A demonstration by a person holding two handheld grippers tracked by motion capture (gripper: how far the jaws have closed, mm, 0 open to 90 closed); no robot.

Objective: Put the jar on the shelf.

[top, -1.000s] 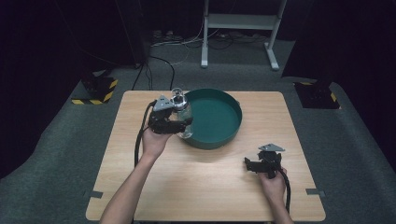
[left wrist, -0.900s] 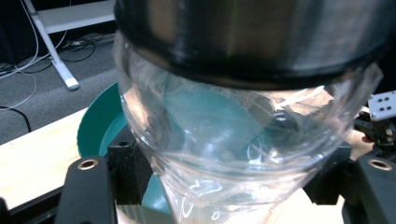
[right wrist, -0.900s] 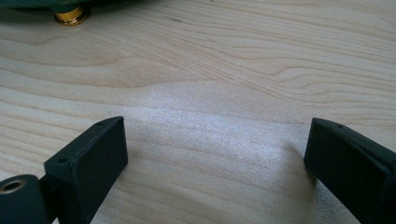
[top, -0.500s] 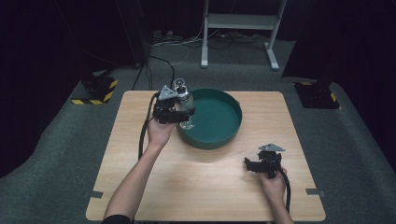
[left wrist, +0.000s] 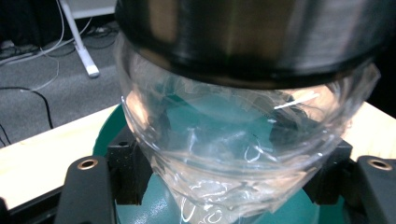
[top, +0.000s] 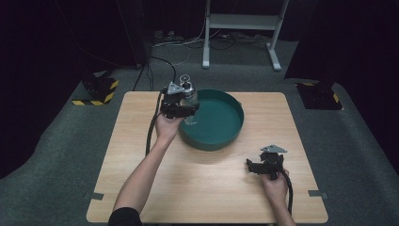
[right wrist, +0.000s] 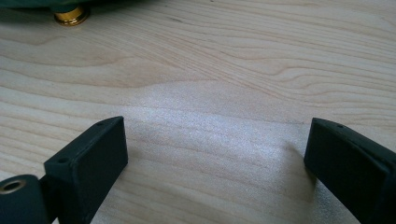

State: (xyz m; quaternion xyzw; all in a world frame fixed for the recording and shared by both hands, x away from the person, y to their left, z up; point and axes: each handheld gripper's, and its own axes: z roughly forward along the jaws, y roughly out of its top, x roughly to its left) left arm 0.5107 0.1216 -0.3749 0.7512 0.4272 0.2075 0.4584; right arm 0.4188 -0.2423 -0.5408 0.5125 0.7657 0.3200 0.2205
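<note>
The left tongs [top: 186, 109] are clamped on a clear glass jar [top: 188, 101] with a metal lid [top: 185, 81], holding it over the near-left rim of a round green tub [top: 228, 132] that sits on the far middle of the wooden bench [top: 141, 141]. In the left gripper view the jar [left wrist: 233, 158] is pressed between the two black jaws, its see-through wall showing the green of the tub [left wrist: 105, 135] behind and below it, and the dark metal lid [left wrist: 252, 37] spans the top of the picture. Whether anything lies inside the jar cannot be told; the glass looks clear apart from reflections. The inside of the tub, as far as it shows from the high view, is plain green with nothing else lying in it. The right tongs [top: 256, 167] rest low at the near right of the bench, well apart from the tub, with the jaws spread wide and nothing between them. In the right gripper view the bare wood grain of the bench [right wrist: 210, 84] lies between the jaws, and a small brass-coloured foot [right wrist: 70, 16] shows under the dark green edge of the tub [right wrist: 28, 3] at the top left.
</note>
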